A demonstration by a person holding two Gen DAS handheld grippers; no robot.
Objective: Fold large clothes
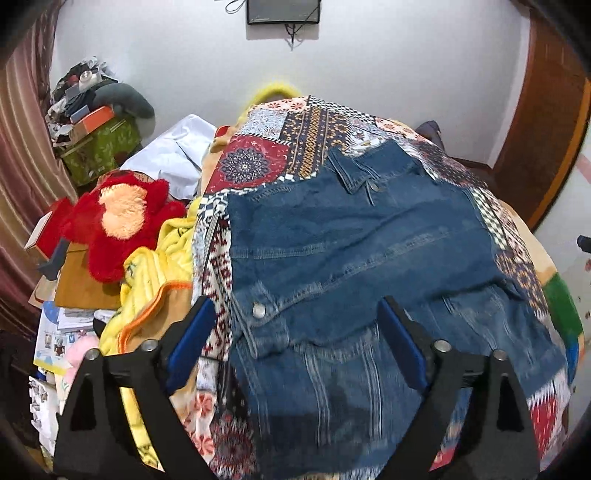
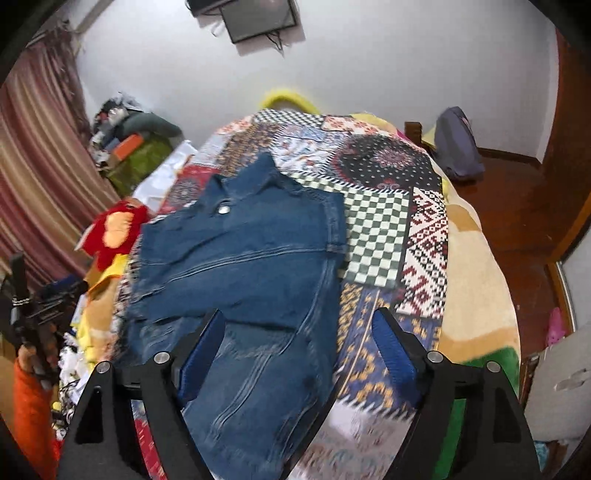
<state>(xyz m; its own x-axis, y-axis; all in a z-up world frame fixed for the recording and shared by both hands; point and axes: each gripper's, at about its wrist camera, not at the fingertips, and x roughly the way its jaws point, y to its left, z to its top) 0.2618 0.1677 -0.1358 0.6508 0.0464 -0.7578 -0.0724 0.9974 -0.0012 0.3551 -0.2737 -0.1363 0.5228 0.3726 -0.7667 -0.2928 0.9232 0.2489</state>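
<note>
A blue denim jacket (image 1: 351,251) lies on a bed covered by a patchwork quilt (image 1: 255,155), collar at the far end, sleeves folded in over the body. It also shows in the right wrist view (image 2: 243,266), on the left part of the quilt (image 2: 373,229). My left gripper (image 1: 297,314) is open and empty, hovering over the jacket's near hem. My right gripper (image 2: 299,325) is open and empty, above the jacket's near right edge.
A red plush toy (image 1: 118,218), yellow blanket (image 1: 155,273), boxes and papers crowd the bed's left side. A striped curtain (image 2: 40,177) hangs left. A wall screen (image 2: 258,16) is above. A blue bag (image 2: 458,147) and wooden floor are to the right.
</note>
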